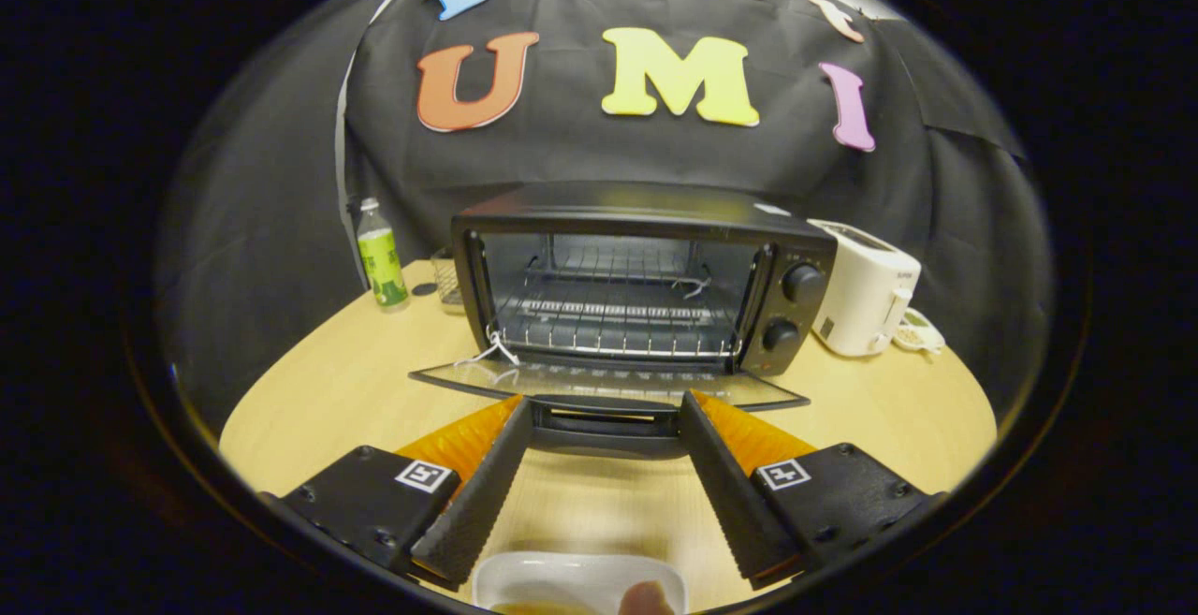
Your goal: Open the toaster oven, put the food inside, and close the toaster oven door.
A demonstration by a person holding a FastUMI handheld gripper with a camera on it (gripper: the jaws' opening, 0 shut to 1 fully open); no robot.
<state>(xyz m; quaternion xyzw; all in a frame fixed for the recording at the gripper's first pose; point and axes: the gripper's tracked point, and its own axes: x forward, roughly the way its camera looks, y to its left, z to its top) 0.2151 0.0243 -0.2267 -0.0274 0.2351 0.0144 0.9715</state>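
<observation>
The black toaster oven point(636, 217) stands on the wooden table just ahead of me. Its glass door point(608, 379) is folded down flat toward me, and the wire rack point(618, 315) inside is bare. The door's black handle point(606, 432) lies between the tips of my fingers. My gripper point(606, 402) is open wide, with one finger at each end of the handle and neither pressing on it. Below the fingers, close to me, a white dish point(552, 578) sits on the table with a brownish piece of food point(648, 599) in it.
A green-labelled bottle point(382, 267) stands left of the oven, with a small clear container point(446, 278) behind the oven's left corner. A white pop-up toaster point(866, 287) stands to the oven's right, with a small object point(922, 332) beside it. The table point(346, 390) is round-edged.
</observation>
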